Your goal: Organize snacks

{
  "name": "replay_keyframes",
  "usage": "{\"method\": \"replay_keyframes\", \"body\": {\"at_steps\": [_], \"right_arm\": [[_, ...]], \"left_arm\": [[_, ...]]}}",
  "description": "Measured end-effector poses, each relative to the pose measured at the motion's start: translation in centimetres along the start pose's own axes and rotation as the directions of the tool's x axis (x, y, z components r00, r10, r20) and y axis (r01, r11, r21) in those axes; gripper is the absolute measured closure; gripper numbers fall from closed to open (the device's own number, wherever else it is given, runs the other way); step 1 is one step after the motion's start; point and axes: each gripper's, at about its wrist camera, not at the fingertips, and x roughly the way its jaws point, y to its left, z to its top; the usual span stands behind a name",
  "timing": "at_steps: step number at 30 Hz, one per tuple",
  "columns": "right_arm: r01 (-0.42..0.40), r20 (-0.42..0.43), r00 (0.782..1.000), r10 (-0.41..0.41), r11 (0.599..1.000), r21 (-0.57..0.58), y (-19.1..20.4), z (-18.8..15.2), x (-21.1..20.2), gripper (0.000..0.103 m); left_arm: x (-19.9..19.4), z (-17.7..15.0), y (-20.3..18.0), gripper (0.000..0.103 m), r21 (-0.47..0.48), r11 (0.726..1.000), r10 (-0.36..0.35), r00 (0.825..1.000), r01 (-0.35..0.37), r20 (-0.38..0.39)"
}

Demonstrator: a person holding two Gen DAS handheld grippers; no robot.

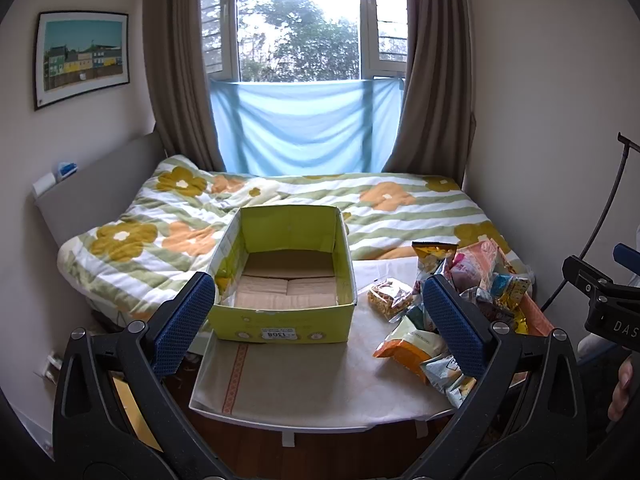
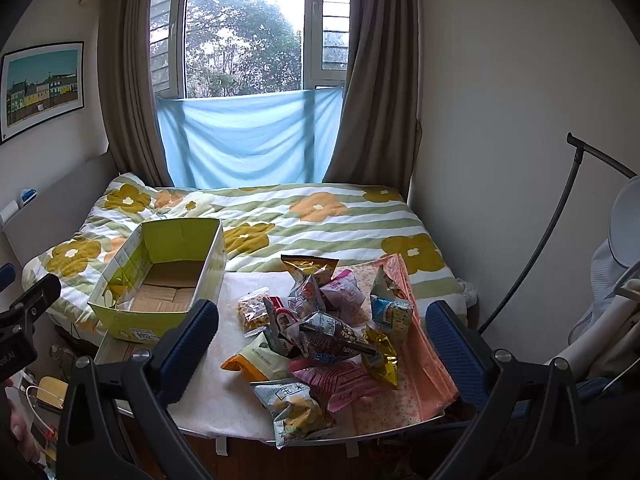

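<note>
Left wrist view: The room is a small bedroom with a window (image 1: 300, 20), brown curtains and a blue cloth hung across the lower pane. A bed (image 1: 120, 232) with a floral striped cover fills the far side. A white desk (image 1: 304, 384) stands against the foot of the bed. An open yellow-green cardboard box (image 1: 280, 320) sits on the desk, left of centre, holding nothing but its folded bottom flaps. The pile of snack packets (image 1: 460, 304) lies on the right half of the desk, just beside the box but apart from it. The left tool (image 1: 318, 324) hovers above the near edge of the desk with its two blue-padded fingers (image 1: 184, 320) spread wide; nothing is held between them. The right tool (image 1: 604, 300) shows at the right edge of this view, with part of a hand (image 1: 622, 388) below it.

Right wrist view: The same window (image 2: 244, 32), bed (image 2: 328, 216) and desk (image 2: 208, 384) appear. The box (image 2: 160, 280) stands at the left rear corner of the desk. The snack packets (image 2: 320, 328) lie heaped in the middle, partly on a pink patterned cloth (image 2: 416, 376). The right tool (image 2: 320, 352) hangs above the near edge of the desk, facing the pile, with its fingers (image 2: 456, 344) fully apart and gripping nothing. The left tool (image 2: 24, 320) is visible at the left edge.
</note>
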Motion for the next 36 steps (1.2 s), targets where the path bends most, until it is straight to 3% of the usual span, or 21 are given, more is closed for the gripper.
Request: {"method": "replay_keyframes", "body": {"at_steps": [14, 22, 27, 36], "right_arm": [[0.0, 0.001, 1.0, 0.0, 1.0, 0.003, -0.1, 0.1, 0.1, 0.0], [0.015, -0.023, 1.0, -0.014, 0.999, 0.037, -0.9, -0.6, 0.8, 0.0], [0.05, -0.074, 0.996, -0.048, 0.998, 0.029, -1.5, -1.7, 1.9, 0.0], [0.012, -0.186, 0.983, -0.008, 1.0, 0.023, -4.5, -4.4, 6.3, 0.0]], "left_arm": [[0.0, 0.0, 0.0, 0.0, -0.001, 1.0, 0.0, 1.0, 0.0, -0.003], [2.0, 0.2, 0.1, 0.0, 0.024, 0.998, -0.049, 0.996, 0.051, -0.08], [4.7, -1.1, -0.5, 0.0, 0.026, 0.988, -0.144, 0.974, 0.151, -0.173], [9.3, -3.2, -4.5, 0.0, 0.031, 0.971, -0.218, 0.932, 0.237, -0.288]]}}
